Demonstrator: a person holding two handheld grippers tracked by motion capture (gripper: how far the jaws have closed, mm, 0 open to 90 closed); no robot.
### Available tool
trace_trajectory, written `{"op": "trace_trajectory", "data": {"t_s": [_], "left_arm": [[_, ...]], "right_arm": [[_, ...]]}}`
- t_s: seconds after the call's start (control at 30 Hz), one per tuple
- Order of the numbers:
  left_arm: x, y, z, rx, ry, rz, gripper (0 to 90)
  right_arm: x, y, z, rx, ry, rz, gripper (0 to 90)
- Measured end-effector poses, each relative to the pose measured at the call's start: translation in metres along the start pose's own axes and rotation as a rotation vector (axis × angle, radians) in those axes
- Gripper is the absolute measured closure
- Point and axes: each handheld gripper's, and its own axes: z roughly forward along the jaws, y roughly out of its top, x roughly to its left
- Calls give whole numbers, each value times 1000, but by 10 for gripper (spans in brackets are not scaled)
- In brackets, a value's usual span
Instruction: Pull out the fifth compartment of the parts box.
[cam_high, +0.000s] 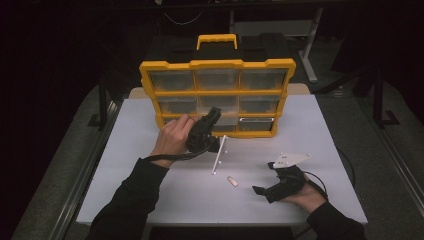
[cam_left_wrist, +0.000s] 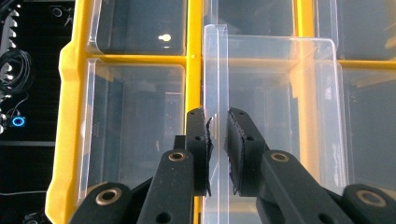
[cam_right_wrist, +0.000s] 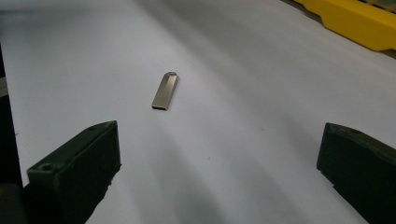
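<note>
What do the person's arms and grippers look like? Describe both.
Both sleeves are black. The left gripper is black, with flat-padded jaws on linked bars with brass-coloured pivots, and trails a black cable. The right gripper is black too, with a grey three-cornered plate on top.

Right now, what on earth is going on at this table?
A person works with a handheld gripper in each hand. The left gripper is clamped on the front lip of a clear drawer in the yellow organizer box, which stands at the far side of the white table. The right gripper rests open near a small metal USB stick lying on the table.
</note>
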Motion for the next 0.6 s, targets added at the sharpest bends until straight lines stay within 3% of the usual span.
{"op": "trace_trajectory", "data": {"t_s": [0.6], "left_arm": [[0, -1, -12, -17, 4, -11, 797]], "right_arm": [[0, 0, 0, 1, -3, 6, 0]]}}
